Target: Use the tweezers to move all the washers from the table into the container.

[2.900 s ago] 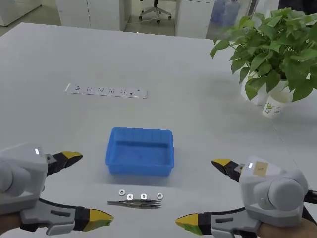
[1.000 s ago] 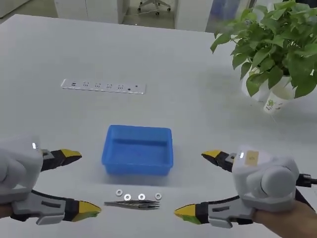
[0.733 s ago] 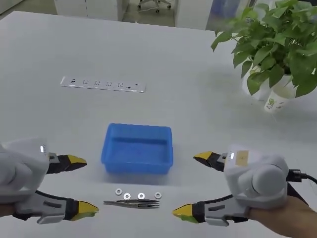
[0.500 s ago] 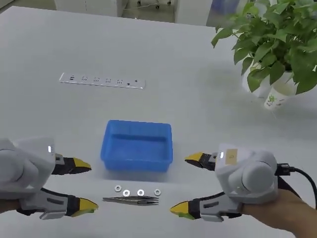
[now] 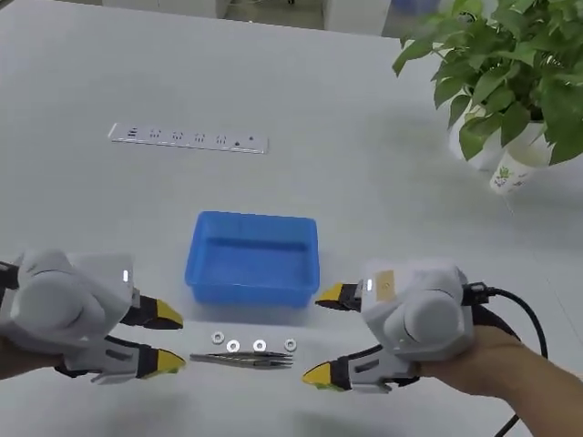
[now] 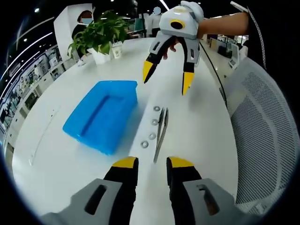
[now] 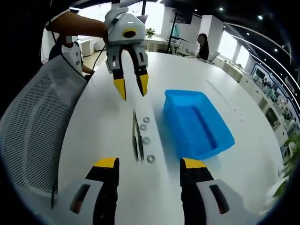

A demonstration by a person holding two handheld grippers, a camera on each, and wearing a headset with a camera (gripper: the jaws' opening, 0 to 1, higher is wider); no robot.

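The tweezers [image 5: 244, 359] lie flat on the white table, just in front of a row of several small washers [image 5: 260, 345]. Behind the washers stands the blue container [image 5: 246, 287], with nothing seen inside it. My left gripper [image 5: 170, 339] hovers left of the tweezers' end, open with a narrow gap and nothing between its jaws. My right gripper [image 5: 321, 335] hovers right of the tweezers, open wide. In the left gripper view, the tweezers [image 6: 161, 132] and washers [image 6: 152, 136] lie ahead of my left gripper [image 6: 153, 162]. In the right gripper view, the tweezers [image 7: 136, 136] lie ahead of my right gripper [image 7: 149, 163].
A white power strip [image 5: 187, 138] lies at the back left of the table. A potted plant [image 5: 510, 91] stands at the back right. A cable [image 5: 519, 314] trails from the right gripper. A mesh chair [image 6: 262, 117] stands at the table's near edge.
Both grippers have moved inward toward the tweezers from either side. The left gripper's jaws have narrowed. The tweezers, washers and container lie as before.
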